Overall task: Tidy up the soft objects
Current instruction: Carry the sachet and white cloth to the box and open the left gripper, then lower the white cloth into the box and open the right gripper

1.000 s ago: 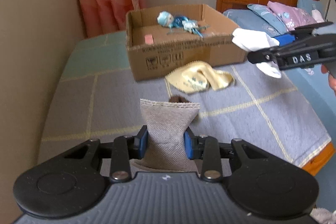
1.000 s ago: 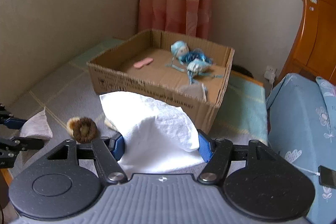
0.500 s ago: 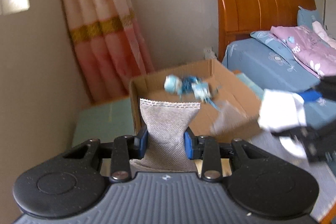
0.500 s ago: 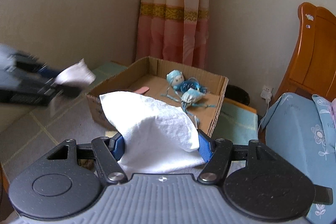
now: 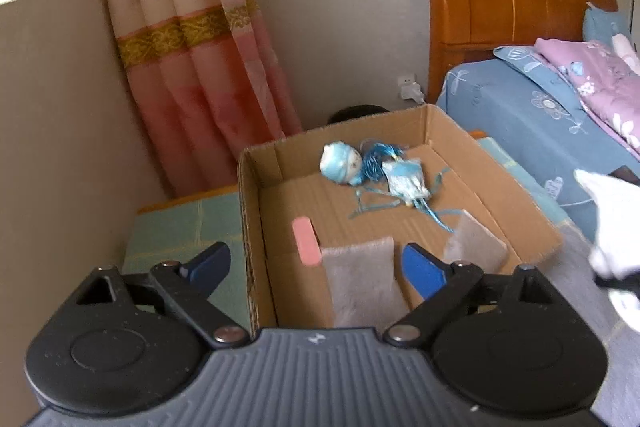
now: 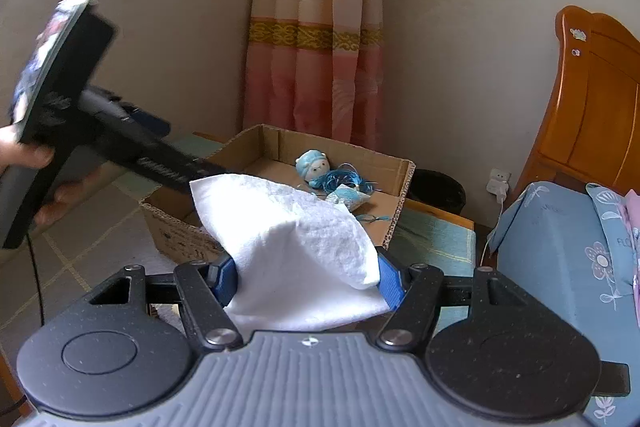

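The left gripper (image 5: 316,267) hangs over the cardboard box (image 5: 532,223), its fingers (image 5: 424,269) spreading apart, with the grey pouch (image 5: 360,283) loose between them and blurred, seemingly dropping into the box. A pink eraser-like piece (image 5: 306,241) and a blue doll (image 5: 376,169) lie on the box floor. The right gripper (image 6: 308,277) has its fingers clamped on a white cloth (image 6: 296,247) short of the box. Black print on the box front (image 6: 176,239) is too blurred to read.
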`<state>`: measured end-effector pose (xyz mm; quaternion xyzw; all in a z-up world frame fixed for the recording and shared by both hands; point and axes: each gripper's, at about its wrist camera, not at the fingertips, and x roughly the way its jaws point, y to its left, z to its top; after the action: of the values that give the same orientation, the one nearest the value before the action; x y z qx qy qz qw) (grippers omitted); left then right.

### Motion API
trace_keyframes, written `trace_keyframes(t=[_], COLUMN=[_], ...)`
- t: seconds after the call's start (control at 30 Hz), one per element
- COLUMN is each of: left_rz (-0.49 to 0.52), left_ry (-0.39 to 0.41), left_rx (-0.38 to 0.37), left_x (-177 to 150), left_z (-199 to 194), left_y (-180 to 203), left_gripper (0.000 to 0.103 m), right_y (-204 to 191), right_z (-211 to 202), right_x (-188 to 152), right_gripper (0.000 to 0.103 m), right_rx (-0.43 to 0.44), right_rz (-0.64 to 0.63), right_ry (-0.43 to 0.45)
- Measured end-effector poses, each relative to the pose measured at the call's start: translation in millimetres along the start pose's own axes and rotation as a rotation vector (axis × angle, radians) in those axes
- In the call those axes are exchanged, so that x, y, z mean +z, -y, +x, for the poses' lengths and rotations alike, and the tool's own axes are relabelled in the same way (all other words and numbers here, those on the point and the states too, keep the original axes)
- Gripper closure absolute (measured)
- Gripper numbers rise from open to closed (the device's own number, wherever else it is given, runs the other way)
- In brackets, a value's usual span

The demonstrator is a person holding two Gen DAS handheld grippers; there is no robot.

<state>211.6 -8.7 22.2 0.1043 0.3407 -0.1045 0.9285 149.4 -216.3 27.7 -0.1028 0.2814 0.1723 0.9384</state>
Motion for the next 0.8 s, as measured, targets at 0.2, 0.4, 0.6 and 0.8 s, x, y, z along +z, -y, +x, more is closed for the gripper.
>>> trace_keyframes(t=[0.2,0.4,0.6,0.8], left_rz=[-0.042,-0.137,-0.181,-0.196], left_ry=[0.003,-0.004,0.021,0.013], left_rx=[0.030,0.068,0.146,0.165], left_x=[-30.6,-63.0,-85.7,-100.1], left_z=[-46.1,-80.0,-101.1,-103.2], left_y=[-6.9,-15.6,-27.6,-36.0], left_gripper=[0.008,0.003,0.003,0.003], right_y=[1.5,0.5,-3.0,-19.5], right_z=[9.2,24.0,59.0,107.9], right_x=[5.8,22.4,52.5,89.9], right_gripper=[0.032,0.031,0.031,0.031], right_rx=[-0.002,0.009,0.023,0.000], right_rz=[0.010,0.052,0.109,0.087], right_ry=[-0.015,-0.047,-0.100,-0.145])
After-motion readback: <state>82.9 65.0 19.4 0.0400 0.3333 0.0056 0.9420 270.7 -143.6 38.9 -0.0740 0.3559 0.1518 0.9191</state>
